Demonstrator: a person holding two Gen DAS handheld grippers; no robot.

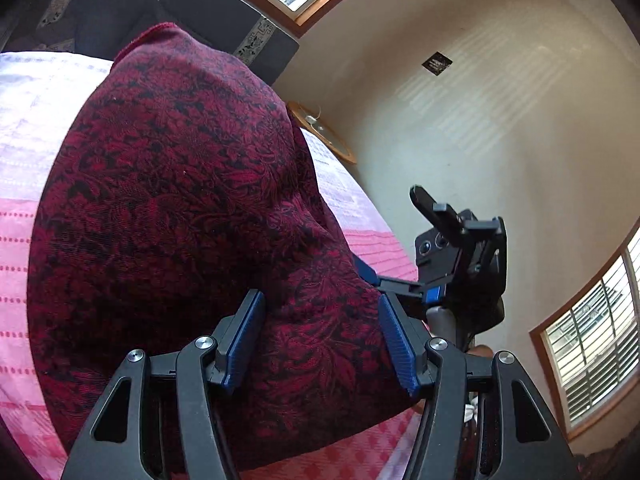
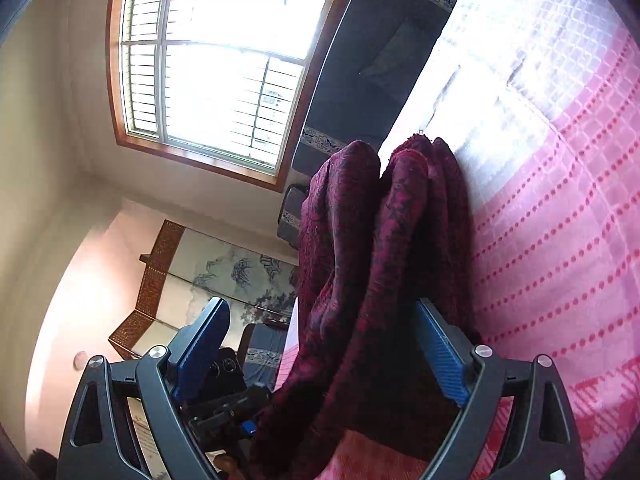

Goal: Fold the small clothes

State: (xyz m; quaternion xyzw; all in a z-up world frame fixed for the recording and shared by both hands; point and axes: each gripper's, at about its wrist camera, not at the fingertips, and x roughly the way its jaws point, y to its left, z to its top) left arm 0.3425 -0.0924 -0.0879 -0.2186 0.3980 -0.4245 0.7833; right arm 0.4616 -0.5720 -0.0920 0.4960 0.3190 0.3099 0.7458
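A dark red garment with a black floral pattern (image 1: pixel 180 200) lies bunched on the pink and white bedspread (image 1: pixel 20 248). My left gripper (image 1: pixel 320 300) stands open, with a fold of the garment bulging between its blue pads (image 1: pixel 244 340). In the right wrist view the same garment (image 2: pixel 360 260) stands in two raised folds on the bedspread (image 2: pixel 560 240). My right gripper (image 2: pixel 322 304) is wide open around it; the cloth lies against the right-hand pad (image 2: pixel 440 352) and clear of the other. Each gripper's body shows in the other's view, the right one (image 1: pixel 460 256) and the left one (image 2: pixel 224 392).
A dark piece of furniture with patterned trim (image 1: pixel 180 4) stands past the bed's far edge. A shuttered window (image 2: pixel 208 60) and a painted folding screen (image 2: pixel 224 272) are beyond. A round wooden object (image 1: pixel 324 132) rests by the wall.
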